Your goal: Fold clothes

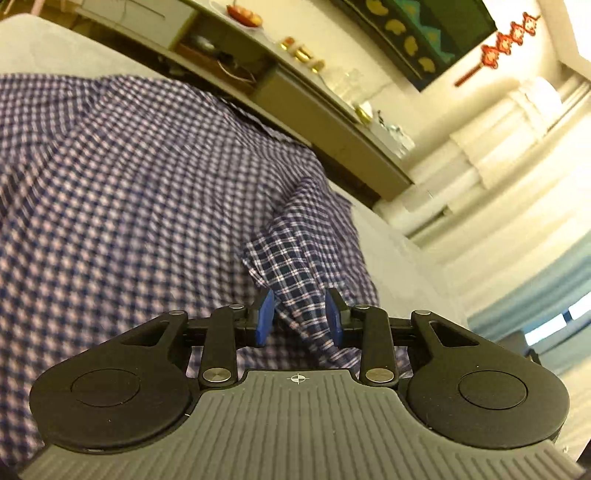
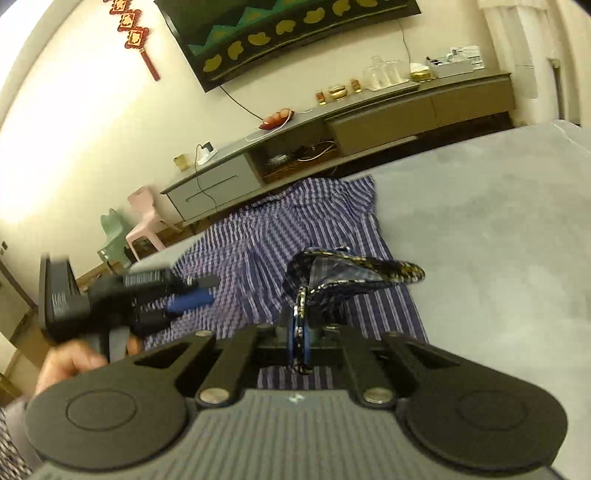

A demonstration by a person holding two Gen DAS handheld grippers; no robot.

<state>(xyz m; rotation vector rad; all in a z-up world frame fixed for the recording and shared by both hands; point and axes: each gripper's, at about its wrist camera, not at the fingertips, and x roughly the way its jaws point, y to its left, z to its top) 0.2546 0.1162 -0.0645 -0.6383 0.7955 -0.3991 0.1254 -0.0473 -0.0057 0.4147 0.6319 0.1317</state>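
Right gripper (image 2: 300, 341): blue pads pressed together on a thin fold of the checked shirt; the pinched edge rises from the pads into a raised loop of cloth.
Left gripper (image 1: 300, 314): blue pads stand apart, not pressing; a folded ridge of shirt fabric lies in the gap between them. In the right wrist view this gripper (image 2: 192, 295) appears at the left, blurred, held in a person's hand (image 2: 70, 363) over the shirt.
Checked shirt (image 1: 129, 206): blue and white check, spread across the grey bed (image 2: 480, 240), filling most of the left wrist view; its far edge reaches toward the bed's edge nearest the cabinet.
Cabinet (image 2: 388, 122): long, low, grey, against the wall beyond the bed.
Open cabinet shelf (image 2: 299, 157): holds a stack of dishes and a loop of cable; details too small to tell.
Red dish (image 2: 275, 118): sits on the cabinet top, holding what looks like fruit.
Tray (image 2: 391, 85): on the cabinet top, holding clear glassware.
Gold ornaments (image 2: 338, 92): in a row beside the tray.
Wall: a screen (image 2: 288, 33) above the cabinet, a red hanging decoration (image 2: 133, 37) to its left.
Chairs: one pink (image 2: 146, 218), one green (image 2: 112, 236), beside the cabinet's left end.
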